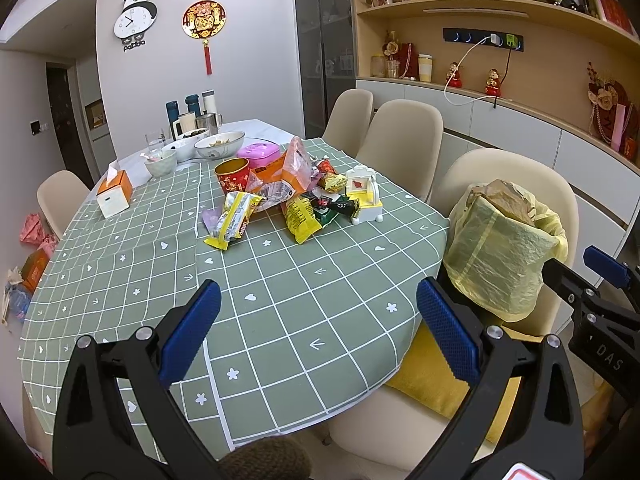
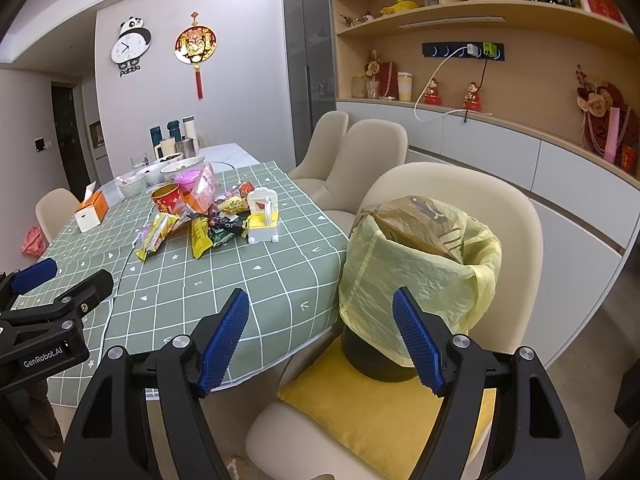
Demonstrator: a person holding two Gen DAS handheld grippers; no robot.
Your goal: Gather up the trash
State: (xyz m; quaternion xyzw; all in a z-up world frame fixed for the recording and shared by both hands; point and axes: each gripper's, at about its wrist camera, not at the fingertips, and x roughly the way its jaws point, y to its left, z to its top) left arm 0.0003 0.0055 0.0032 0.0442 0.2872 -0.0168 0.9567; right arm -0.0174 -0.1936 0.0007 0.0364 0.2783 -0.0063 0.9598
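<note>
Wrappers (image 1: 280, 200) are all heaped mid-table on the green checked tablecloth (image 1: 280, 300), next to a red cup (image 1: 231, 175) and a little white-and-yellow toy chair (image 1: 366, 196), so the trash is basically one pile well beyond both grippers. The bin (image 2: 416, 276), lined with a yellow bag and already holding a brown paper bag (image 2: 420, 220), sits on a yellow cushion (image 2: 380, 412) on the nearest chair, pulled in beside the table edge (my guess: parked there so drops are a short swing). Left gripper (image 1: 318, 332) hangs over the near tablecloth with fingers spread wide, holding nothing; right gripper (image 2: 320, 340) is spread and empty too, hovering by the bin. Right wrist view shows the bin's dark base and the cushion under it; left wrist view shows stuff on the floor left of the table.
</note>
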